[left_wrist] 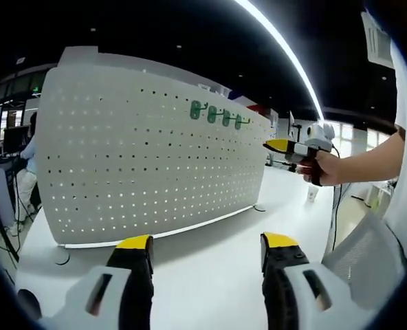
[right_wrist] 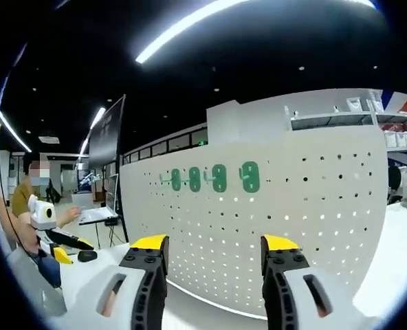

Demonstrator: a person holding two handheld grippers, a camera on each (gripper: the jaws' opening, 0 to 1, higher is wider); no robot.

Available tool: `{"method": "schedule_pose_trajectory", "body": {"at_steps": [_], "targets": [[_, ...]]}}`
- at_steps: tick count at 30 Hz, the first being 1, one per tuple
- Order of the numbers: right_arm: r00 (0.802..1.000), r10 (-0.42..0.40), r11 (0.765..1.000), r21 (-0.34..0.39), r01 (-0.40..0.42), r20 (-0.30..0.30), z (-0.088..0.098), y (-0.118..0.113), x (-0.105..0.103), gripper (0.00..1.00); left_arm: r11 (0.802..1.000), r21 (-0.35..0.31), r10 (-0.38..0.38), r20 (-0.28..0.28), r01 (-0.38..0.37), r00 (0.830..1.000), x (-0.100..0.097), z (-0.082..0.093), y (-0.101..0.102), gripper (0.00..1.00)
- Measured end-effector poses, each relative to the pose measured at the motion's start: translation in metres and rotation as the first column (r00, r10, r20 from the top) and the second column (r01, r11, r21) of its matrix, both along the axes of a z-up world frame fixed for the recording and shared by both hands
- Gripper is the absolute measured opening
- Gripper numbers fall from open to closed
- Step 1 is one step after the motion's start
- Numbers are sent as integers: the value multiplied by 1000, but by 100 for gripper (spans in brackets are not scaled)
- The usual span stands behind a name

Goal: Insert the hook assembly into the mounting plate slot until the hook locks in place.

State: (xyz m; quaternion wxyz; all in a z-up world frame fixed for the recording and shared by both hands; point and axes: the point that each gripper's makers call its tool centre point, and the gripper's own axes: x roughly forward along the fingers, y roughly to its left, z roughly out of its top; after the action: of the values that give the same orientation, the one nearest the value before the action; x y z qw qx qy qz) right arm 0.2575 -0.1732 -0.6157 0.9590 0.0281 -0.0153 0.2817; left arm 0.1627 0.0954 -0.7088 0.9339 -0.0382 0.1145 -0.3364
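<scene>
Here the four green hooks [right_wrist: 212, 177] already sit in a row high on the upright white pegboard [right_wrist: 306, 206], ahead of and above both released, empty claws, the right claw [right_wrist: 214, 249] looking nearer than the left claw [left_wrist: 207, 247].

White table [left_wrist: 210, 265] carries an upright perforated board [left_wrist: 148, 158]; small dark object [right_wrist: 87, 256], possibly a mouse

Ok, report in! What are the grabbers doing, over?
Left gripper open, empty. Right gripper open, empty. Four green hooks already seated on the white pegboard. Nothing in the way.
</scene>
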Motion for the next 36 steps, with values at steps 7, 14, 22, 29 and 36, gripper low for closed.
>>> {"method": "schedule_pose_trajectory", "body": {"at_steps": [7, 14, 22, 29, 36], "targets": [[999, 6, 1000, -7, -6, -36, -22, -9, -22, 53, 1000, 8, 2, 6, -2, 1000, -2, 1, -1, 65], [998, 5, 1000, -16, -6, -65, -38, -17, -43, 56, 1000, -1, 6, 15, -6, 1000, -4, 4, 3, 68], [997, -13, 1000, -12, 12, -77, -46, -26, -60, 57, 1000, 3, 13, 22, -13, 1000, -5, 4, 7, 71], [995, -27, 1000, -2, 27, -97, -54, -34, -73, 59, 1000, -12, 6, 25, -5, 1000, -7, 7, 7, 74], [994, -40, 999, -4, 40, -100, -60, -38, -85, 61, 999, -29, 39, 54, -37, 998, -6, 14, 17, 82]]}}
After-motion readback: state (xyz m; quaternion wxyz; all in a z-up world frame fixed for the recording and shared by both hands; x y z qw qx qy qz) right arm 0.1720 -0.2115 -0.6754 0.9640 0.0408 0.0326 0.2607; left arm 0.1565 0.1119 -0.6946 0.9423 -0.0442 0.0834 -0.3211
